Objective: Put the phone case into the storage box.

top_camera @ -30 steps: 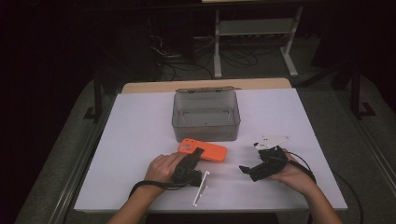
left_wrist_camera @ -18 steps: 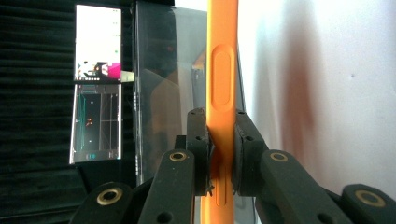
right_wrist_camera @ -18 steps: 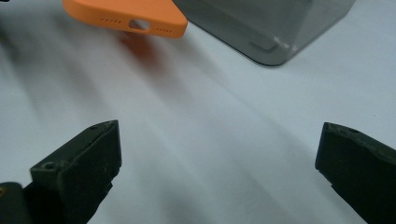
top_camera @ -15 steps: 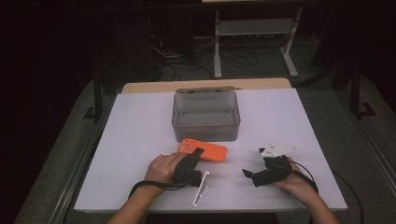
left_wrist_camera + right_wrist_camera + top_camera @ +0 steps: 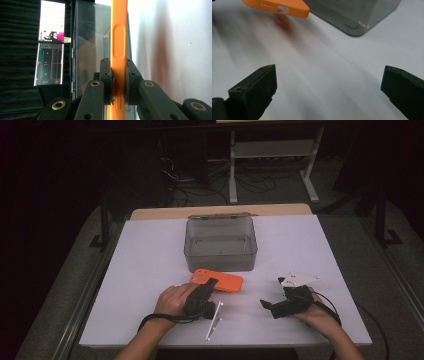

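Clamping the orange phone case [image 5: 217, 280] by its near left end, the left gripper [image 5: 206, 291] has both pads pressed against the case's thin sides; in the left gripper view the case [image 5: 119, 50] stands edge-on between the jaws. The case sits near the middle of the white table [image 5: 150, 270], toward the near edge, just in front of the grey transparent box [image 5: 221, 245], with a narrow gap between them. Its long axis runs roughly along the table's near edge, slightly slanted, the camera cut-out end to the left by the gripper and the port end [image 5: 282, 9] toward the right. The right gripper [image 5: 272, 307] rests near the near right corner, jaws spread wide and holding nothing, well apart from the case. Bare table lies open on the left side, along the right edge, and between the two grippers.
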Available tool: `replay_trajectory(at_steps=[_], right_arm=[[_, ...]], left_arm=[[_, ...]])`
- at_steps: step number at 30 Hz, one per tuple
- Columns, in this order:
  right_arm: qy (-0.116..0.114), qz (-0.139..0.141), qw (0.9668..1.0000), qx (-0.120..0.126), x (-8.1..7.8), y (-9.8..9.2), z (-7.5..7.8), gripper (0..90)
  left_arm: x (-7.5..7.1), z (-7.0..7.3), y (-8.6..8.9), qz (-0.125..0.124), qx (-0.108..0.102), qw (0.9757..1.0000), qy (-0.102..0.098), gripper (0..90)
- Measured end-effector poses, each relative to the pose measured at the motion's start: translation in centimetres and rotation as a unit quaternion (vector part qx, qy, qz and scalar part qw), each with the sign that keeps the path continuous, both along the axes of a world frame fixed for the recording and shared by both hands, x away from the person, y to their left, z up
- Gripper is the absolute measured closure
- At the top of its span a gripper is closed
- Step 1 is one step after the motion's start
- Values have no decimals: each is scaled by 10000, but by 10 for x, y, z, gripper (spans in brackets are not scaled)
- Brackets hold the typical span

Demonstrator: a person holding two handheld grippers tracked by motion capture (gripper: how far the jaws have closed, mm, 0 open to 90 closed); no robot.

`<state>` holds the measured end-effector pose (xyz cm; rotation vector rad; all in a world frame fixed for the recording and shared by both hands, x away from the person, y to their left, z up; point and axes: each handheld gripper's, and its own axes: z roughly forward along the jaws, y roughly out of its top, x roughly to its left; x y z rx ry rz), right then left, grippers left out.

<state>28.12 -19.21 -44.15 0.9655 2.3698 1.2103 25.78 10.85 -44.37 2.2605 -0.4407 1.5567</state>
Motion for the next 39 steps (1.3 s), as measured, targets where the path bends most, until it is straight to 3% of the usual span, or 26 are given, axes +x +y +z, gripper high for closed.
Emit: replay_trajectory(at_steps=[15, 25, 34, 39], right_arm=[[-64, 21, 10000, 25, 0, 0, 1, 1], [-81, 24, 10000, 11, -1, 1, 1, 1], [-84, 37, 10000, 7, -1, 3, 1, 1], [-74, 47, 10000, -6, -1, 3, 1, 1]], left_arm=[[5, 8, 5, 113, -436, 9982, 385, 801], [10, 13, 11, 211, -819, 9938, 717, 801], [13, 14, 12, 238, -977, 9907, 915, 801], [14, 16, 14, 248, -1131, 9878, 1045, 801]])
